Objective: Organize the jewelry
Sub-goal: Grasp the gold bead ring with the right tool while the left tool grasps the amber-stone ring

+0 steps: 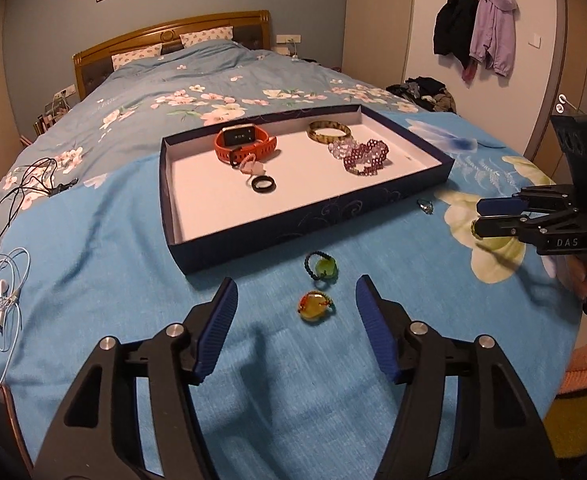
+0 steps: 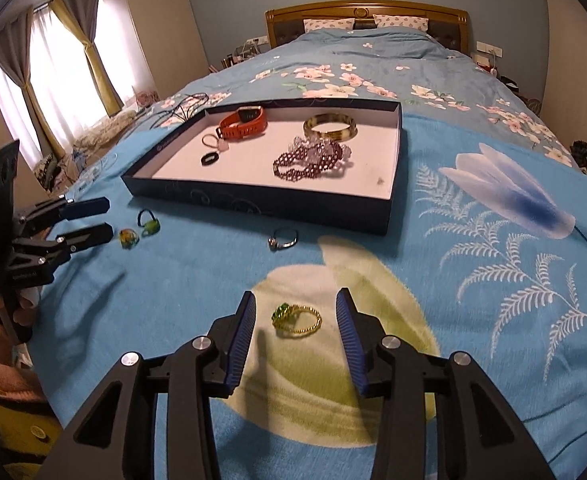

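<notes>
Rings lie on our blue flowery bed cover near the box (image 1: 305,236): a yellow ring (image 1: 314,307) between our open left claw (image 1: 296,300), a gold ring (image 2: 296,319) between our open right claw (image 2: 296,312). Soft cloth could let a ring sink or slip away if we pinch crooked.

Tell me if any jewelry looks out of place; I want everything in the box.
Four rings lie loose on the bedspread outside the box: a gold ring, a silver ring, a yellow-stone ring and a green-stone ring.
</notes>
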The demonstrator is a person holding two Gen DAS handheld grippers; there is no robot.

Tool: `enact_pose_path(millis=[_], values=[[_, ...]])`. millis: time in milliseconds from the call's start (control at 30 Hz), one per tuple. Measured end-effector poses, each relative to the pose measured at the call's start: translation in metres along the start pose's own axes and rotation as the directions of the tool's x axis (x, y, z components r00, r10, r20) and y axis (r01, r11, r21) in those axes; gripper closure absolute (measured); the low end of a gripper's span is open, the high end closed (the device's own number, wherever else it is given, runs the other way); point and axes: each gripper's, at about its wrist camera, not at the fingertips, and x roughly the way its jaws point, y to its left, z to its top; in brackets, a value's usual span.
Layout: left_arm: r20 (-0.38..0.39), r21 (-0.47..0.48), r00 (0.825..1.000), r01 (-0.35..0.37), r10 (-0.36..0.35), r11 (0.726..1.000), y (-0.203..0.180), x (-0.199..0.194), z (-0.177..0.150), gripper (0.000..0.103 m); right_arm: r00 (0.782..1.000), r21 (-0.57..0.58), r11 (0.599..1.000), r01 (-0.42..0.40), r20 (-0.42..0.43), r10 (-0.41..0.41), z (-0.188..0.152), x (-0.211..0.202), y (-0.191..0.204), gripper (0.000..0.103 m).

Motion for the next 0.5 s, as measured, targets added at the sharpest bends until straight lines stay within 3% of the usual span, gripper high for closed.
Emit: enact_pose_path(millis=[500], values=[[-0.089, -0.011, 0.996, 0.012, -0.013, 1.0, -0.003, 0.02, 0.0, 0.045, 0.999, -0.026, 0.999, 0.044, 0.004, -0.044, -0.006, 0.003, 0.007, 0.068]])
